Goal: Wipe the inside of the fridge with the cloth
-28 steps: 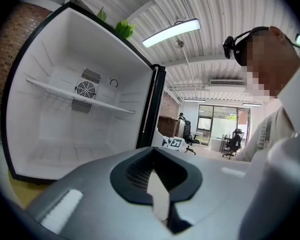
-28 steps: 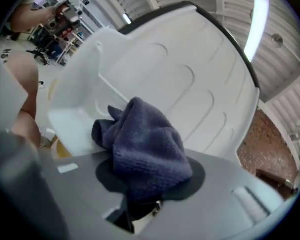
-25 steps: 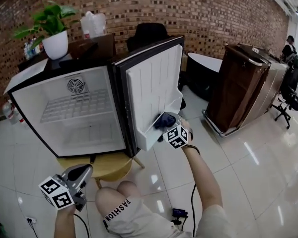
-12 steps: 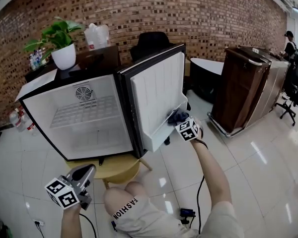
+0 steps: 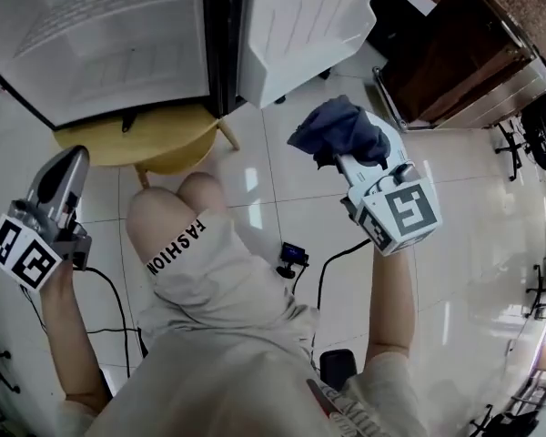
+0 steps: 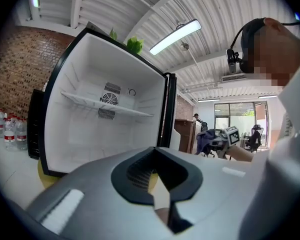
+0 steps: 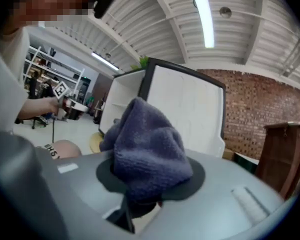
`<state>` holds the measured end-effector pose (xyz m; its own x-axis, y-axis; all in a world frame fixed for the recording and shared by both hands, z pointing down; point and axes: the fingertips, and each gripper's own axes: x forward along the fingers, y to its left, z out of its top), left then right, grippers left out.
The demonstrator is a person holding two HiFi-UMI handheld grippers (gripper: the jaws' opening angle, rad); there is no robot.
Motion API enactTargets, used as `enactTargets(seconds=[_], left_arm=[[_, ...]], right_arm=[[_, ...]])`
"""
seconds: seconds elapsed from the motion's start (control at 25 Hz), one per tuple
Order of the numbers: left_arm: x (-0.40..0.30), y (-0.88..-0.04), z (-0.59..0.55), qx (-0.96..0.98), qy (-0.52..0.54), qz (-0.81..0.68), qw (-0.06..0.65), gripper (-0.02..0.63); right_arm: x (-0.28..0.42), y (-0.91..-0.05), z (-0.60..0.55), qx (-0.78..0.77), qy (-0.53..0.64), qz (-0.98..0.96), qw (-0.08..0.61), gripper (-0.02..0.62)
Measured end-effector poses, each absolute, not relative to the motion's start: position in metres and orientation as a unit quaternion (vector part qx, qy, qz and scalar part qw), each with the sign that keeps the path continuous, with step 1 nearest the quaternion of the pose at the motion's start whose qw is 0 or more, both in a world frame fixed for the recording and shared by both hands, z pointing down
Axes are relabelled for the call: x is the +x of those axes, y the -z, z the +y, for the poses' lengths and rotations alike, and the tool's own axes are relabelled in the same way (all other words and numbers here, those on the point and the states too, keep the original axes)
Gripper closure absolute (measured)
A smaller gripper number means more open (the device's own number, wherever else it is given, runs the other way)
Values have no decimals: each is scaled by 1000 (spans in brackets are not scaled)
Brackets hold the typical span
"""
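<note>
A dark blue cloth bunches out of my right gripper, which is shut on it in front of the fridge, clear of the door. In the right gripper view the cloth fills the jaws and hides their tips. The small fridge stands open, its white inside bare, with a wire shelf and its door swung to the right. My left gripper is low on the left, jaws shut with nothing in them, pointing toward the fridge's interior.
The fridge rests on a round yellow stool. A brown cabinet stands to the right. Cables and a small black device lie on the glossy tiled floor by my knee. Water bottles stand left of the fridge.
My right gripper has lifted the cloth off the door's shelf and drawn it back toward me. The head view has tipped steeply down. The left gripper has shifted slightly.
</note>
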<state>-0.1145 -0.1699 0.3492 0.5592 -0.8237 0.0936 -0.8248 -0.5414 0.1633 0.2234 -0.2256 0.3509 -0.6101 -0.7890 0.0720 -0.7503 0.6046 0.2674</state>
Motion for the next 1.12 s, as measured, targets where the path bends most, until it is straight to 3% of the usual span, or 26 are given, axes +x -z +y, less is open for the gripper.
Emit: enactTargets(seconds=[0.4, 0.72, 1.12], left_arm=[[-127, -434, -134, 867, -23, -482, 127, 603], [-159, -500, -107, 843, -10, -512, 162, 603], [-162, -509, -114, 844, -13, -515, 149, 603]], right_arm=[[179, -421, -144, 404, -2, -913, 50, 476], [162, -497, -139, 376, -57, -923, 61, 476], [128, -486, -116, 292, -8, -955, 41, 477]])
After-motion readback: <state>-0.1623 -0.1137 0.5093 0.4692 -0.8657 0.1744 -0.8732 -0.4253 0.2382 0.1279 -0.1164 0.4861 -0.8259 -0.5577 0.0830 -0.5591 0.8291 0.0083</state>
